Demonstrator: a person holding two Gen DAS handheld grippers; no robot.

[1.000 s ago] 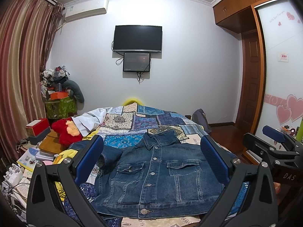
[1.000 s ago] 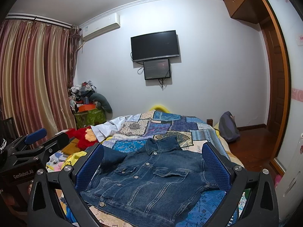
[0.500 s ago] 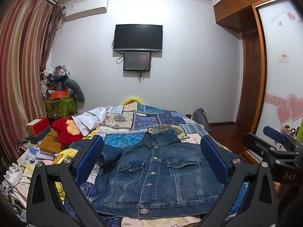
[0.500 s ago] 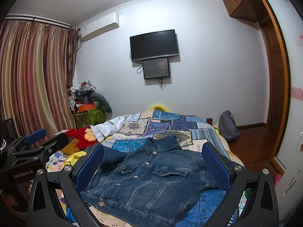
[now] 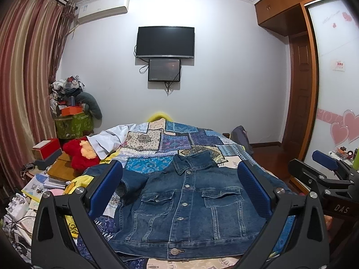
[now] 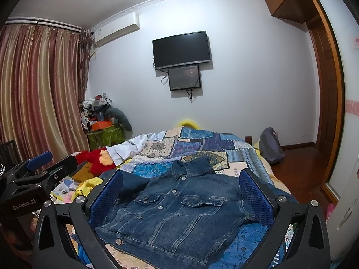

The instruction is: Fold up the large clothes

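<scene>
Left wrist view: looks forward from the foot of the bed between its own left gripper [image 5: 179, 188] fingers, set wide apart, squarely onto the denim jacket [image 5: 190, 206] close below and the wall television [image 5: 165, 42] well beyond.
Right wrist view: looks the same way between the spread fingers of the right gripper [image 6: 180, 192], from a spot further right, so the denim jacket [image 6: 179, 208] lies slanted.
Cross-sight: the right gripper [image 5: 325, 179] enters the left view's right edge; the left gripper [image 6: 33, 174] enters the right view's left edge.
Shared ground: jacket, patchwork quilt [image 5: 170, 141], television [image 6: 181, 49], curtains [image 6: 40, 89].
</scene>
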